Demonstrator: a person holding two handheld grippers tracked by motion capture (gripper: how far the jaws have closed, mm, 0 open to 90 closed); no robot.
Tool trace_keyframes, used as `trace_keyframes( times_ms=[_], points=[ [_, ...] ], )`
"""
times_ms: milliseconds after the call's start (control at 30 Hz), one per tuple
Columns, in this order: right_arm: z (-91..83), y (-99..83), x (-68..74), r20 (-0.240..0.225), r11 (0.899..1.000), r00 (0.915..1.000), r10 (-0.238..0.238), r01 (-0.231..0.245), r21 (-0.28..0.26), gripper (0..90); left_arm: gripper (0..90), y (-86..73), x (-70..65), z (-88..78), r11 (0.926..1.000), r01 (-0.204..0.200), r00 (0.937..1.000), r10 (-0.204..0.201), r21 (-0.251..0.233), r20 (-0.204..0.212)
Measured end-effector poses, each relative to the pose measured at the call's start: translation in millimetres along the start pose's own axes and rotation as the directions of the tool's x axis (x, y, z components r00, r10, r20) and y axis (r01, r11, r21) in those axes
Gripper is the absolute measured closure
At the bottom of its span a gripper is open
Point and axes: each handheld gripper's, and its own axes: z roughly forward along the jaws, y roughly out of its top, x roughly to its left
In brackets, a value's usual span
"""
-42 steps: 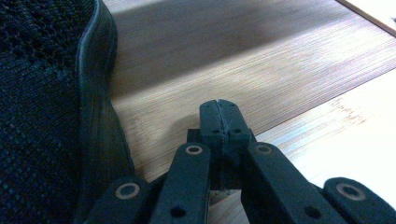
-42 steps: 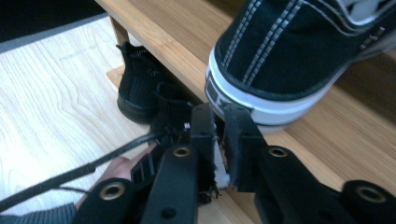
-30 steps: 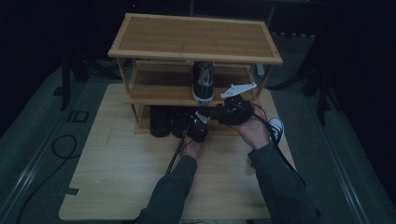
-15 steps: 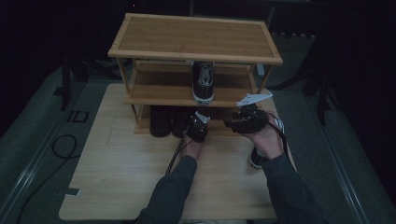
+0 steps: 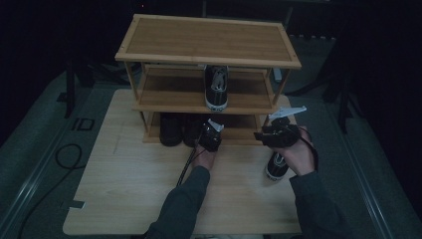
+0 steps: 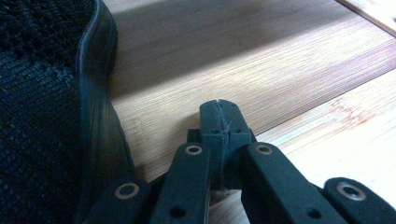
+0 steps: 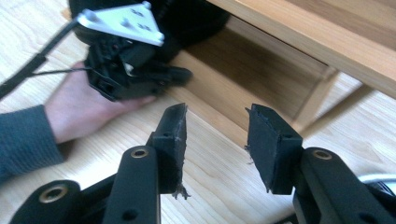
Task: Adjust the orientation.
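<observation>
My left gripper rests at the front of the rack's bottom shelf. Its jaws are shut with nothing between them, right beside a black mesh shoe. My right gripper hovers in front of the rack's right leg, pointing left toward my other hand. Its jaws are open with only bare wood behind the gap, and they have just been closing a little. A black-and-white sneaker lies on the table, partly under my right hand.
The wooden shoe rack has a black-and-white sneaker on its middle shelf and dark shoes on the bottom left. The left hand and its gripper appear in the right gripper view. A cable trails along the table.
My right hand has moved to the right and toward me, away from the middle shelf and lower. The left gripper has stayed put.
</observation>
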Motion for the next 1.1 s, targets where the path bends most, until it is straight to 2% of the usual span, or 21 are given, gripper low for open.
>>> trace_keyframes(
  times_ms=[367, 567, 667, 933, 1000, 1100],
  points=[
    [-1.1, -21.8, -22.0, 0.084, 0.998, 0.9956, 0.041, -0.044, 0.042, 62.3, 90.0, 0.0, 1.1, -0.1, 1.0000, 0.005, 1.0000, -0.005, 0.001, 0.006],
    [0.2, -38.1, -29.3, 0.140, 0.995, 0.9884, 0.058, -0.068, 0.069, 63.1, 90.0, -0.2, 2.1, -0.4, 0.9999, 0.013, 0.9998, -0.013, 0.002, 0.014],
    [0.3, -48.4, -34.1, 0.153, 0.993, 0.9846, 0.084, -0.096, 0.071, 63.4, 90.0, -0.3, 1.9, -0.3, 0.9999, 0.012, 0.9998, -0.012, 0.000, 0.013],
    [-4.4, -72.8, -48.6, 0.211, 0.983, 0.9660, 0.149, -0.168, 0.074, 63.7, 90.0, -0.2, 2.0, -0.4, 0.9999, 0.014, 0.9998, -0.014, 0.002, 0.014],
    [-5.1, -79.1, -52.4, 0.235, 0.978, 0.9572, 0.170, -0.193, 0.079, 64.1, 90.0, -0.2, 2.0, -0.4, 0.9999, 0.013, 0.9998, -0.013, 0.002, 0.013],
    [-6.8, -87.5, -58.5, 0.247, 0.969, 0.9456, 0.212, -0.237, 0.074, 64.4, 90.0, -0.2, 1.9, -0.3, 0.9999, 0.013, 0.9998, -0.013, 0.001, 0.013]
  ],
)
